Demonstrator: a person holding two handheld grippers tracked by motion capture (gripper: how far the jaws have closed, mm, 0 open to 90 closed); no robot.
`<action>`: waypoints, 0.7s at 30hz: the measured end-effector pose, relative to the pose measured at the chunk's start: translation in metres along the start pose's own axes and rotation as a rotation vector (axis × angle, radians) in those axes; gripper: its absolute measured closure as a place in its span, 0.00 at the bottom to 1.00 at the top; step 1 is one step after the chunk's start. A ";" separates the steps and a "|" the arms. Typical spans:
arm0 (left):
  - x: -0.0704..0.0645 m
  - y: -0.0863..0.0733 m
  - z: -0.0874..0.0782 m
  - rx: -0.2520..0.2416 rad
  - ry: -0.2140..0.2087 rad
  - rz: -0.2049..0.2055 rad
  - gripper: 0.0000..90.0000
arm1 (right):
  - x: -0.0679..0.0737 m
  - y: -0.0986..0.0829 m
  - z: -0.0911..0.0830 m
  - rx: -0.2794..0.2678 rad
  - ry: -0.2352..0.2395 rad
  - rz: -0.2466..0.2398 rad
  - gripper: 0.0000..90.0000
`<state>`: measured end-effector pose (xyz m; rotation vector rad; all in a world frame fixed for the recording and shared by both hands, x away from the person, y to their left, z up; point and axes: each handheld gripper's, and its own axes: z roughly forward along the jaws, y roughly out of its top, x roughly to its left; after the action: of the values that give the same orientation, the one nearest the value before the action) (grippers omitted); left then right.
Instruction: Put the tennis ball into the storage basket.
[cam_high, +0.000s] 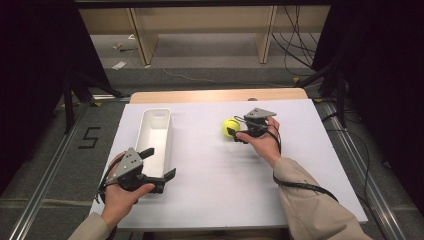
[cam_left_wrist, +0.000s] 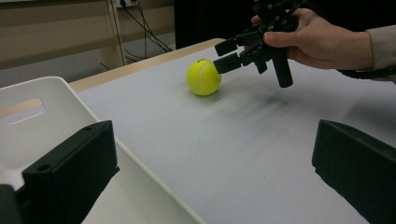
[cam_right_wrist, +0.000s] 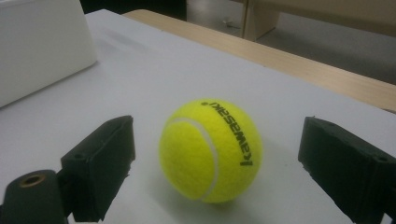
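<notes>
A yellow tennis ball (cam_high: 231, 126) (cam_left_wrist: 203, 77) (cam_right_wrist: 211, 150) rests on the white table, right of centre. My right gripper (cam_high: 234, 134) (cam_left_wrist: 224, 55) (cam_right_wrist: 223, 168) is open, with one jaw on each side of the ball and a gap to it on both sides. A long white bin (cam_high: 155, 135) (cam_left_wrist: 46, 102) (cam_right_wrist: 42, 46) lies empty at the left. My left gripper (cam_high: 159, 163) (cam_left_wrist: 212, 177) is open at the bin's near end and holds nothing. One of its jaws is over the bin and the other over the table just right of it.
The white table top (cam_high: 215, 170) has a wooden strip (cam_high: 215, 95) along its far edge. Beyond it are wooden shelf legs (cam_high: 142, 40) and cables on the floor. Metal rails (cam_high: 45, 165) run along both sides of the table.
</notes>
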<state>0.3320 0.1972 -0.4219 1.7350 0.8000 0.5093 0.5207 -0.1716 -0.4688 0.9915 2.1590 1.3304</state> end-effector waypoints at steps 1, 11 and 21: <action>0.000 0.000 0.000 0.000 0.000 0.000 0.00 | 0.000 0.000 0.001 0.005 0.001 -0.001 0.13; 0.000 0.000 0.000 -0.001 -0.001 -0.001 0.00 | -0.002 -0.001 0.012 0.020 -0.005 0.008 0.13; 0.000 0.000 0.000 -0.002 -0.001 -0.002 0.00 | -0.003 -0.002 0.020 0.032 -0.010 0.016 0.13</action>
<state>0.3322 0.1973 -0.4219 1.7327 0.7999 0.5075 0.5355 -0.1629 -0.4800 1.0275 2.1755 1.2989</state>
